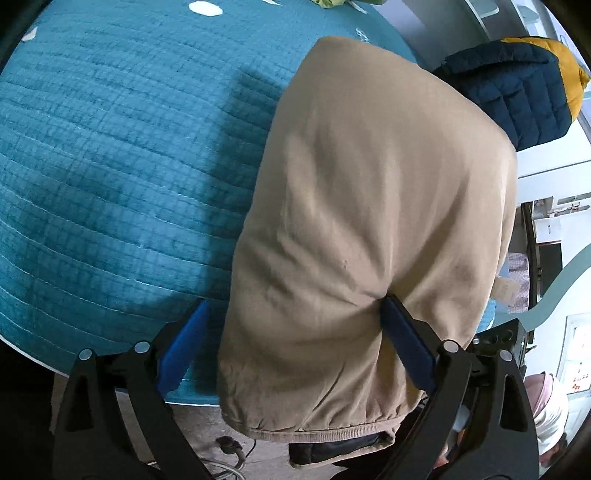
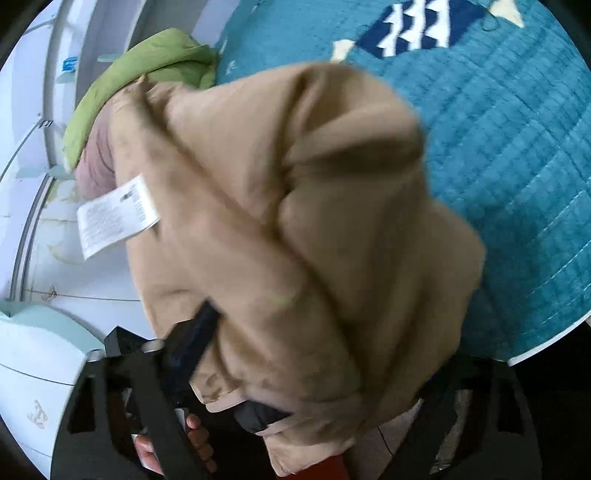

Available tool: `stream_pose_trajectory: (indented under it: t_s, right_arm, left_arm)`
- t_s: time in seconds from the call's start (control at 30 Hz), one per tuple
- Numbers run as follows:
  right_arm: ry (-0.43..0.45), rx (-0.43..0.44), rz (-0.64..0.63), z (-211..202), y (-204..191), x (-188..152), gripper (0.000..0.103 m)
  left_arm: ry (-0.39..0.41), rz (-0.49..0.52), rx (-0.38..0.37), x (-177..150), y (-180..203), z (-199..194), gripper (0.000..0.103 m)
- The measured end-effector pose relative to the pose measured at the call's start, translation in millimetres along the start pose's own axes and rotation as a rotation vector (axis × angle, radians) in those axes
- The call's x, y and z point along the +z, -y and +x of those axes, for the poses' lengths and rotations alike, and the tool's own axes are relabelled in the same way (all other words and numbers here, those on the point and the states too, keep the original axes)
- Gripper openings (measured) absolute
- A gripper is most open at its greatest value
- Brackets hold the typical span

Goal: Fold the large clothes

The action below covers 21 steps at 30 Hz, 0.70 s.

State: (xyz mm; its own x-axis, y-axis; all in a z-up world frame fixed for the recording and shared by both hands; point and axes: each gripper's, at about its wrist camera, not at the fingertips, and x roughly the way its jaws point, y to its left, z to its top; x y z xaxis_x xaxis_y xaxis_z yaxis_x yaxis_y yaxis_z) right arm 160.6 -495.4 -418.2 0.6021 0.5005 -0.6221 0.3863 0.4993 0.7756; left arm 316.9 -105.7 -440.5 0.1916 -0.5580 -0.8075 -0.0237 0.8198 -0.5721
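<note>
A large beige sweatshirt (image 1: 369, 206) hangs lifted above the teal quilted bed (image 1: 110, 166). My left gripper (image 1: 295, 332) stands wide open, its blue pads either side of the cloth; the right pad (image 1: 404, 339) presses into the fabric, the left pad (image 1: 184, 347) stands clear of it. In the right wrist view the same garment (image 2: 295, 229) drapes over my right gripper (image 2: 303, 354). One dark finger (image 2: 195, 339) shows at its left; the other is hidden under cloth. A white care label (image 2: 114, 216) hangs from the garment.
A navy and yellow puffer jacket (image 1: 517, 88) lies at the bed's far right. A green garment (image 2: 147, 70) and a pinkish one (image 2: 96, 162) lie near the bed edge. A navy and white patch (image 2: 417, 29) marks the quilt. White furniture (image 2: 37, 362) stands beside the bed.
</note>
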Motion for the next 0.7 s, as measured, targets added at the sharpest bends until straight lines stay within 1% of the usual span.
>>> stream_pose_trajectory:
  t_s: [0.1, 0.13, 0.17, 0.2, 0.27, 0.3, 0.37, 0.47, 0.57, 0.7]
  right_arm:
    - [0.013, -0.011, -0.005, 2, -2, 0, 0.06]
    - [0.02, -0.011, -0.006, 1, -5, -1, 0.052]
    - [0.028, -0.002, -0.014, -2, -10, -4, 0.043]
    - [0.032, 0.006, -0.026, -2, -15, -5, 0.04]
    - [0.037, 0.029, -0.067, -1, -32, -7, 0.034]
    - [0.036, 0.052, -0.088, 0, -40, -10, 0.034]
    - [0.036, 0.104, -0.115, 3, -52, -11, 0.032]
    - [0.023, 0.191, -0.169, 10, -81, -17, 0.031]
    - [-0.002, 0.246, -0.253, 22, -118, -22, 0.031]
    - [-0.035, 0.272, -0.369, 41, -175, -29, 0.031]
  left_arm:
    - [0.001, -0.011, -0.021, -4, -2, 3, 0.093]
    - [0.011, 0.003, -0.023, -4, 1, 4, 0.092]
    - [0.027, 0.031, -0.03, -6, 6, 3, 0.074]
    - [0.038, 0.06, -0.051, -7, 12, 0, 0.064]
    - [0.078, 0.136, -0.009, -7, 27, -9, 0.053]
    - [0.092, 0.153, 0.0, -7, 29, -12, 0.051]
    - [0.119, 0.174, 0.009, -4, 30, -22, 0.042]
    - [0.168, 0.209, 0.027, -2, 29, -42, 0.038]
    - [0.231, 0.239, 0.04, 4, 24, -73, 0.036]
    - [0.326, 0.247, 0.044, 10, 7, -128, 0.035]
